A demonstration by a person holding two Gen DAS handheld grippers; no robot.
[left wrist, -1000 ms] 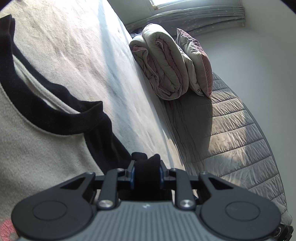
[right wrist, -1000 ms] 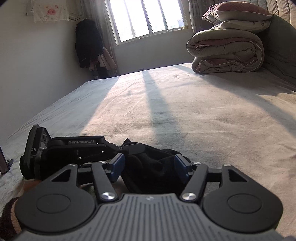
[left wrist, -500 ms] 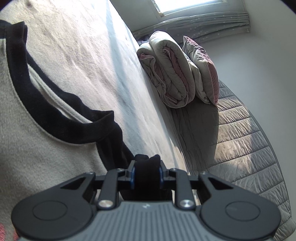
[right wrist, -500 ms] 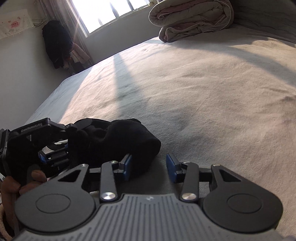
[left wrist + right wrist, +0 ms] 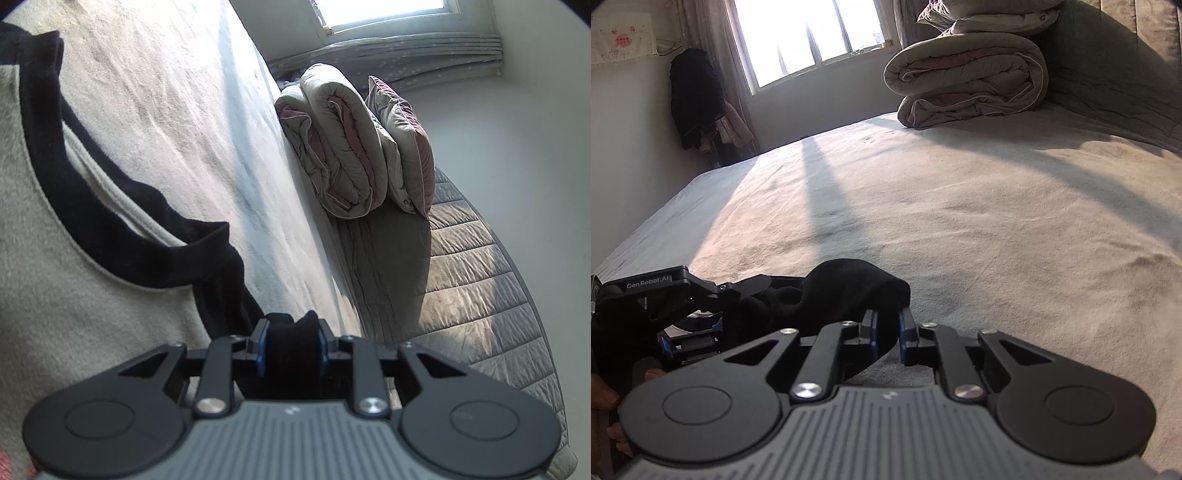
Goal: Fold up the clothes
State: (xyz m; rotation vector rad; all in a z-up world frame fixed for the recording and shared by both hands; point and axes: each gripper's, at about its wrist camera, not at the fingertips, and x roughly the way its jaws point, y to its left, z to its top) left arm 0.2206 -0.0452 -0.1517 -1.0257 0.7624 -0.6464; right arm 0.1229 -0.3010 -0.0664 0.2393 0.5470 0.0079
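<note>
Now the right tool (image 5: 887, 325) has pinched the black sleeve (image 5: 849, 288) (open before).

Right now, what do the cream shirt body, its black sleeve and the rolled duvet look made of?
Cream shirt body: likely fleece or brushed knit, matte, fuzzy nap. Black sleeve: soft knit, matte, bunches limply between fingers. Rolled duvet: padded woven fabric, slight sheen, puffy with piped edge.
</note>
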